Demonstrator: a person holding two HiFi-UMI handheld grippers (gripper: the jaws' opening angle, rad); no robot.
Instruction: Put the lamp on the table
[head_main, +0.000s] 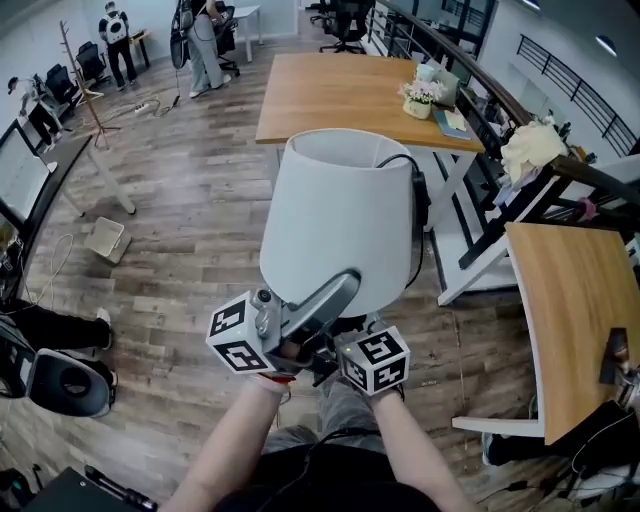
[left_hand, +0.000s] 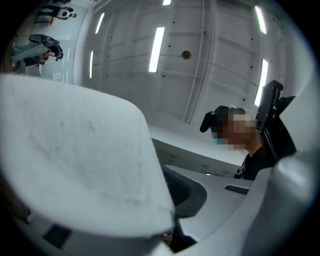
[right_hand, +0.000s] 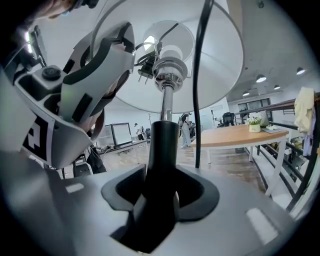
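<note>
Lamp (head_main: 340, 225) stem clamped between right gripper (right_hand: 162, 167) jaws, shade (right_hand: 220, 60) just beyond them

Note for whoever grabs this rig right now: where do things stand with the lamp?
Right gripper: fingers shut on the lamp at its black stem.
Left gripper: fingers apart, one against the white shade, steadying it.
The lamp is in the air over the wood floor, with its cord hanging.
Done: lamp picked up.
Left: carry it to the wooden table ahead and set it down.
</note>
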